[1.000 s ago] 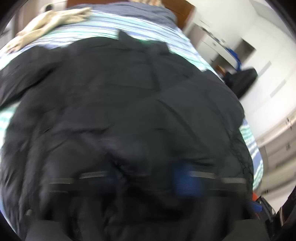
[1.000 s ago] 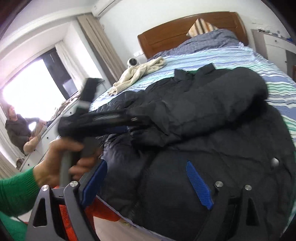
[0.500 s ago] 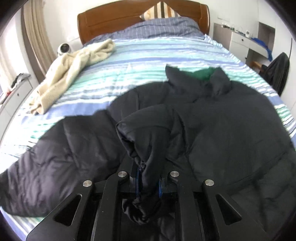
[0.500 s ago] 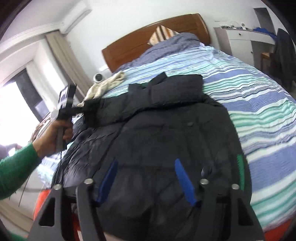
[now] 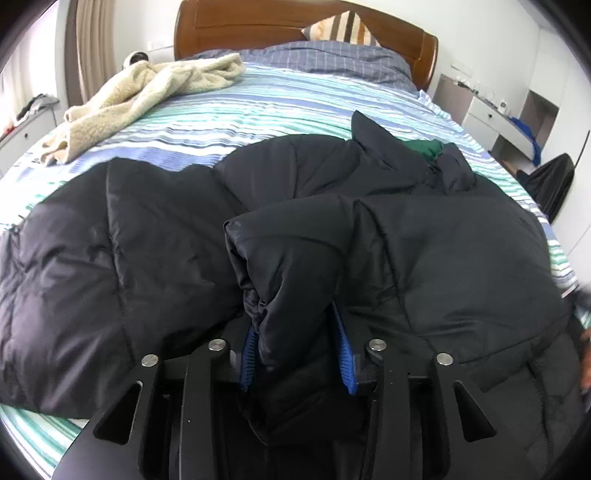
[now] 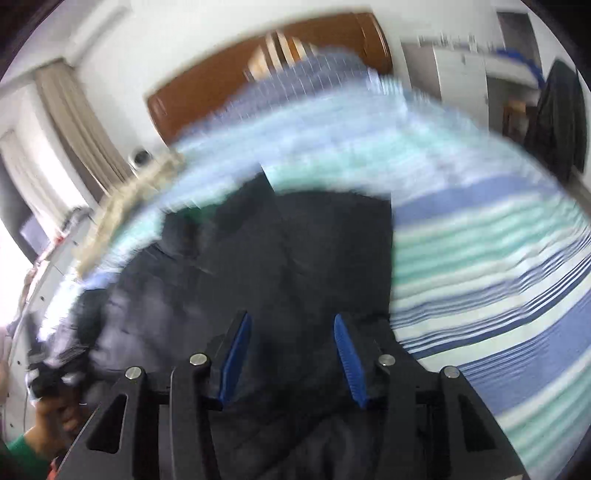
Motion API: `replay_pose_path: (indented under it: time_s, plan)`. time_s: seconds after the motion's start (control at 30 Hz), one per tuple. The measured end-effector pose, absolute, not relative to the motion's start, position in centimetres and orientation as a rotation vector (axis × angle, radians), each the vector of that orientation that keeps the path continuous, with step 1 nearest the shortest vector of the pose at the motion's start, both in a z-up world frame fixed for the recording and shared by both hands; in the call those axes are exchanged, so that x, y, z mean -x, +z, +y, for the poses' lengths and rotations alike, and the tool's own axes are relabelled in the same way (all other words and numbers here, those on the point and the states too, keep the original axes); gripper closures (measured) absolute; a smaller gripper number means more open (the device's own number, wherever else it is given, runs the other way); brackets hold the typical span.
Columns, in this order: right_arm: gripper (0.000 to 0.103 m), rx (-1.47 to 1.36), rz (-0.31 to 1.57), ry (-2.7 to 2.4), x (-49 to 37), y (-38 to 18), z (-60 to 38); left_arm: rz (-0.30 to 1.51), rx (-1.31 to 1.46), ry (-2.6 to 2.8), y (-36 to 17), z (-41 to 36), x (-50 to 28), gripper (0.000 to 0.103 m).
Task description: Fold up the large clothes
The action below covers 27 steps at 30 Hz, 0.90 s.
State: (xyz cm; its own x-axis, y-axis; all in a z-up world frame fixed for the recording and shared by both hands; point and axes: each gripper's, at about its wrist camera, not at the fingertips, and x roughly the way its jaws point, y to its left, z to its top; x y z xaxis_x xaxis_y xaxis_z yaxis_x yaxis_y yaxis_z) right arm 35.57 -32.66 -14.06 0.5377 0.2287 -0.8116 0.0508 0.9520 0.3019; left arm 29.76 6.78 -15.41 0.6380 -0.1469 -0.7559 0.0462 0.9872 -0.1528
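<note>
A: Where is the black padded jacket (image 5: 443,240) lying?

B: It is lying spread across the striped bed (image 5: 280,107). The left gripper (image 5: 295,354) has just been opening, and the folded sleeve (image 5: 291,258) is sitting between its fingers; I'm judging the pads are no longer pinching it.

A: And the right gripper (image 6: 291,354)?

B: Its view is blurring. It has just been closing, half spread over the jacket's dark cloth, pinching nothing I can see.

A: Advice?

B: Lay the sleeve flat before withdrawing, so padding is not springing back.

A: The room?

B: A cream blanket (image 5: 147,88) is lying near the wooden headboard (image 5: 258,22).
</note>
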Motion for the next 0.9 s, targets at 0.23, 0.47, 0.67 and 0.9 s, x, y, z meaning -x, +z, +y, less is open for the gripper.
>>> replay_pose_path:
  time_s: [0.23,0.47,0.67,0.9]
  plan:
    - [0.058,-0.279,1.08,0.1,-36.2,-15.1,-32.1,0.856,0.096,-0.102,-16.2,6.4,-29.7,0.061]
    - [0.058,-0.26,0.904,0.066,-41.2,-7.9,-33.1,0.857,0.115,-0.111,-16.2,6.6,-29.6,0.061]
    - [0.058,-0.364,1.027,0.012,-47.0,-15.3,-34.3,0.855,0.114,-0.115,-16.3,6.6,-29.4,0.057]
    - [0.058,-0.245,0.999,-0.013,-46.8,-14.9,-32.7,0.859,0.126,-0.121,-16.3,6.7,-29.6,0.057]
